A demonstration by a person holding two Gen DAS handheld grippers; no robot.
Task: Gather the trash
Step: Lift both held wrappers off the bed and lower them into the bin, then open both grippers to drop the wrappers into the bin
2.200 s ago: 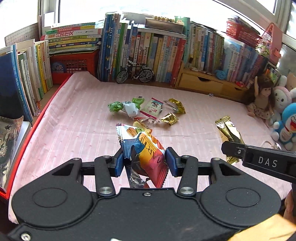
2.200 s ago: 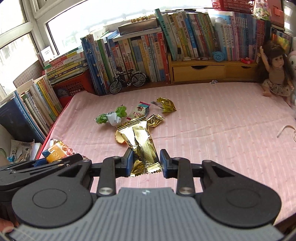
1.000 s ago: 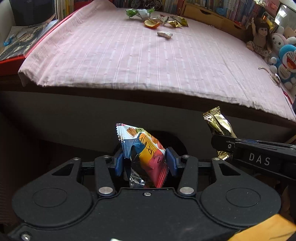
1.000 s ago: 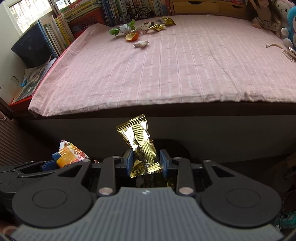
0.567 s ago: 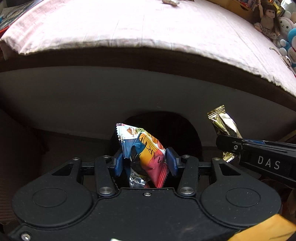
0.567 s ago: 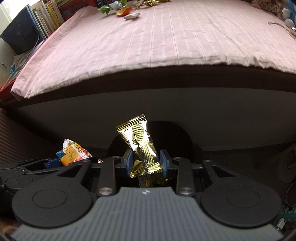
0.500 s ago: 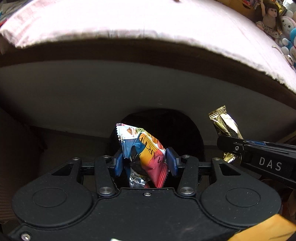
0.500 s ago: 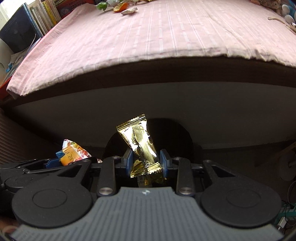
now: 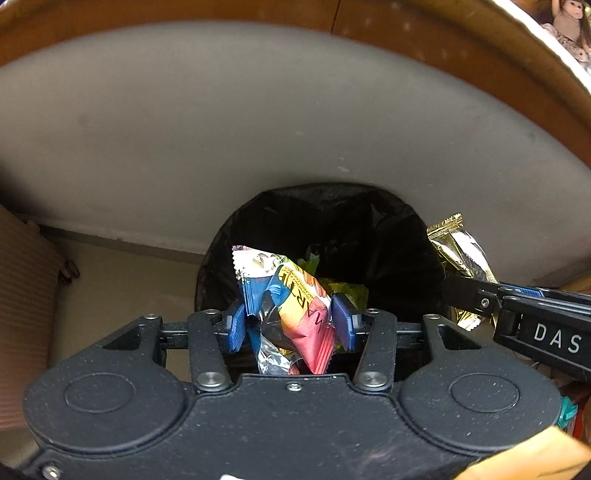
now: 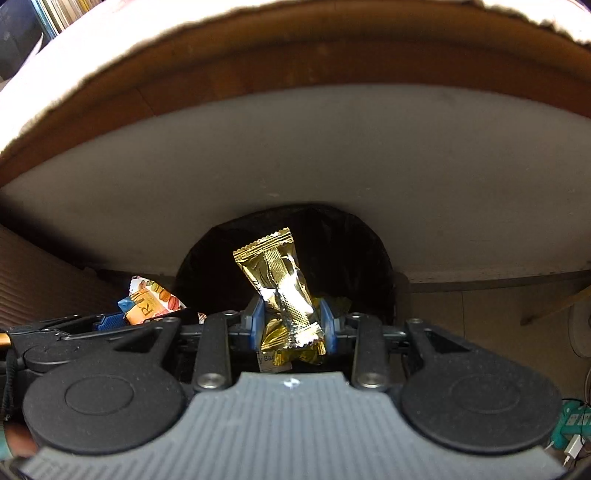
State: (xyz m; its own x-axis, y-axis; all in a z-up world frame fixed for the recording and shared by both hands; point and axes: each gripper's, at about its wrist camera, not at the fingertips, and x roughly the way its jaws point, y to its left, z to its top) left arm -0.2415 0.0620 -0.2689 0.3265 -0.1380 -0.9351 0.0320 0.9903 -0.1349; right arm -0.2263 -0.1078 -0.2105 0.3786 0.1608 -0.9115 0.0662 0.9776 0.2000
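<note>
My left gripper [image 9: 290, 323] is shut on a colourful snack wrapper [image 9: 286, 299] and hangs over the mouth of a bin lined with a black bag [image 9: 351, 229]. Green and yellow scraps lie inside the bin behind the wrapper. My right gripper [image 10: 293, 325] is shut on a gold foil wrapper [image 10: 282, 284] over the same black-lined bin [image 10: 347, 251]. In the left wrist view the gold wrapper [image 9: 456, 254] and the right gripper's black finger show at the right. In the right wrist view the colourful wrapper [image 10: 151, 301] shows at the left.
The bed's grey side panel [image 9: 258, 129] and brown frame edge [image 10: 295, 62] rise right behind the bin. A ribbed brown surface [image 9: 22, 314] stands at the left, pale floor [image 9: 122, 280] beside the bin. A doll [image 9: 569, 18] sits at the far upper right.
Both grippers have dropped from above the bed to below its edge and closer to the bin, which now fills more of each view. Each still holds its wrapper.
</note>
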